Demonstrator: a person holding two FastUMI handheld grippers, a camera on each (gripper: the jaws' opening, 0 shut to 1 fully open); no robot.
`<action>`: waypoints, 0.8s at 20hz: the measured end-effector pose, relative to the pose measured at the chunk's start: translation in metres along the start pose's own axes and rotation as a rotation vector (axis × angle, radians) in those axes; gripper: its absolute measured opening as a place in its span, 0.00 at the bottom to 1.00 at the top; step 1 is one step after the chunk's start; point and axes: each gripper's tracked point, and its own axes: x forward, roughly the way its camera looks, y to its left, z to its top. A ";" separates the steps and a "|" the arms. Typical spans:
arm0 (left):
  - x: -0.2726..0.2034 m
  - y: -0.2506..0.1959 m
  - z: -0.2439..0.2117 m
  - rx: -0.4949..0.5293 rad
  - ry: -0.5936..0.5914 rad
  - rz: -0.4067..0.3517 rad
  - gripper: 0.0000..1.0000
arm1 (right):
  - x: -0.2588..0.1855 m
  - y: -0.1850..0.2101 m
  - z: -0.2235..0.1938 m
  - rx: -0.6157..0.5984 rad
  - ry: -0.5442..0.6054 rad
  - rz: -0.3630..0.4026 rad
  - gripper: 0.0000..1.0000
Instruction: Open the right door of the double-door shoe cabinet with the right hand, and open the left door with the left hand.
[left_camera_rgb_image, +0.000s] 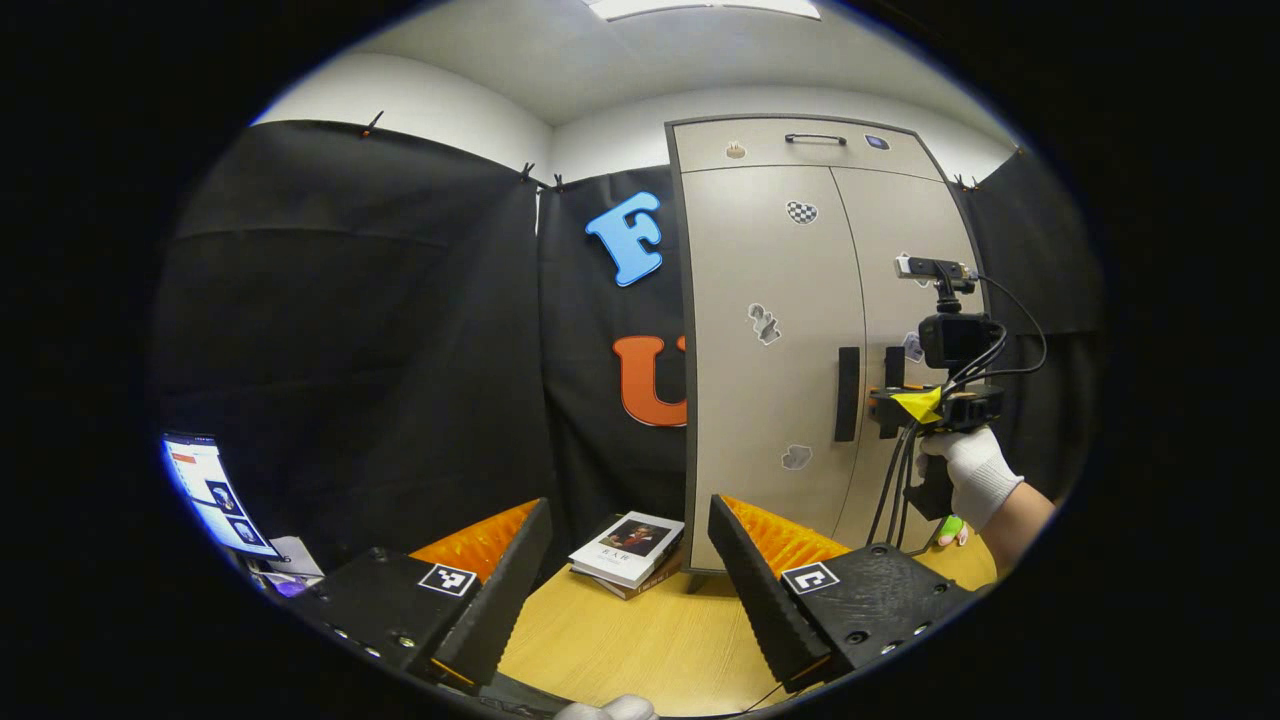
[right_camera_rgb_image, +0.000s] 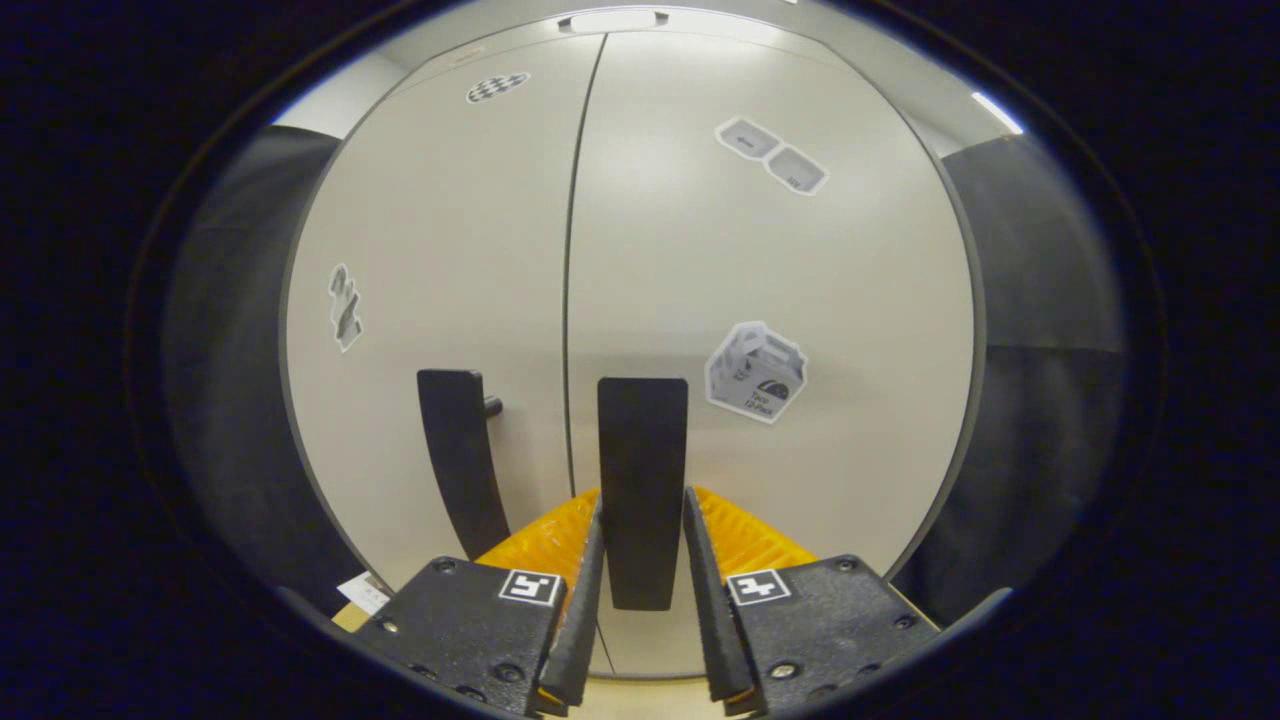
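Shoe cabinet (left_camera_rgb_image: 790, 340) doors were both shut; right tongs (right_camera_rgb_image: 640, 560) clasped the right handle (right_camera_rgb_image: 642, 480), best pulled straight outward; left tongs (left_camera_rgb_image: 630, 570) gaped wide.

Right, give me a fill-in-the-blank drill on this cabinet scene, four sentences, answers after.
1. The right claw has its fingers on either side of the right door's ____.
2. Both cabinet doors are ____.
3. The left claw hangs back from the cabinet with its fingers ____.
4. A ____ lies on the wooden table beside the cabinet's foot.

Answers: handle; closed; open; book
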 end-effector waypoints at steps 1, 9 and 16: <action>0.000 0.000 0.001 0.000 -0.002 0.003 0.95 | -0.002 0.000 0.001 -0.002 0.000 0.000 0.39; -0.002 -0.003 0.004 0.001 -0.023 -0.012 0.95 | -0.017 -0.002 0.000 -0.005 0.023 0.060 0.29; -0.012 -0.008 -0.002 0.002 -0.024 -0.061 0.95 | -0.056 -0.012 0.000 -0.010 0.017 0.093 0.24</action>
